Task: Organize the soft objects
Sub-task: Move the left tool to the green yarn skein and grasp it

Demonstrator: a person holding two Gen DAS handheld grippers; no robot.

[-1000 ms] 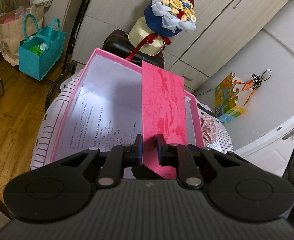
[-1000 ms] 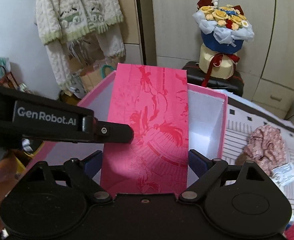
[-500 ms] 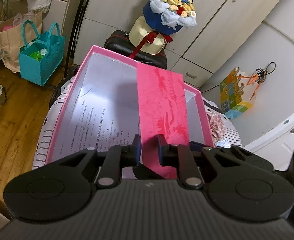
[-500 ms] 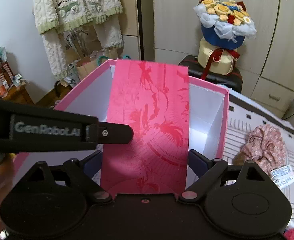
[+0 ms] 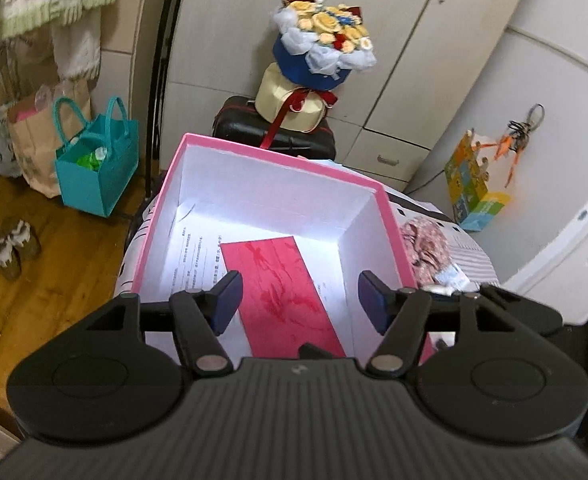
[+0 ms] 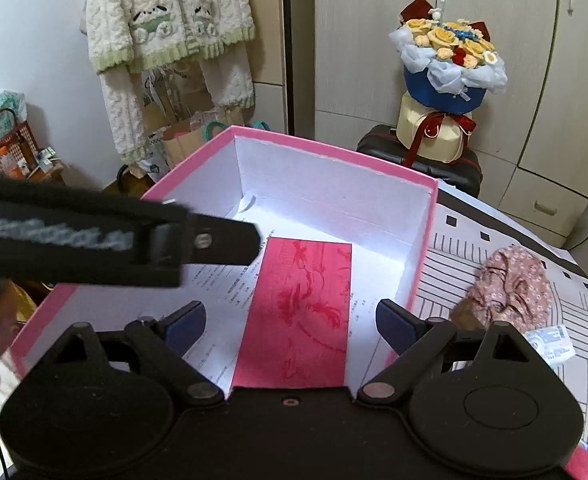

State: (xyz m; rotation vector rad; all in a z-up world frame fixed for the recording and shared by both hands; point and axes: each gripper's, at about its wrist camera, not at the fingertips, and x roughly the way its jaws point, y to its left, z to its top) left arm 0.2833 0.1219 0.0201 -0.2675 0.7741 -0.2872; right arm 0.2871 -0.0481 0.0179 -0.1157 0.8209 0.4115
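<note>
A pink box [image 5: 278,156] with white inner walls stands open on the striped tablecloth. On its floor lies a red envelope [image 5: 282,292], flat on top of a printed sheet [image 5: 194,256]. My left gripper [image 5: 300,298] hovers over the box with its jaws opening; the envelope is well below the pads and untouched. From the right wrist view, one left finger [image 6: 222,240] reaches in from the left above the envelope [image 6: 306,304]. My right gripper [image 6: 290,320] stands open over the box's near edge, holding nothing. A pink floral cloth [image 6: 510,284] lies bunched on the table, right of the box.
Behind the box a flower bouquet [image 5: 322,48] rests on a black suitcase [image 5: 238,124]. A teal bag [image 5: 98,168] and shoes sit on the wooden floor at left. A small card [image 6: 550,340] lies by the cloth. Cupboards line the back.
The left gripper has let go of the red envelope, which dropped from upright to flat on the box floor. The left jaws have spread and pulled back. The right gripper stayed open.
</note>
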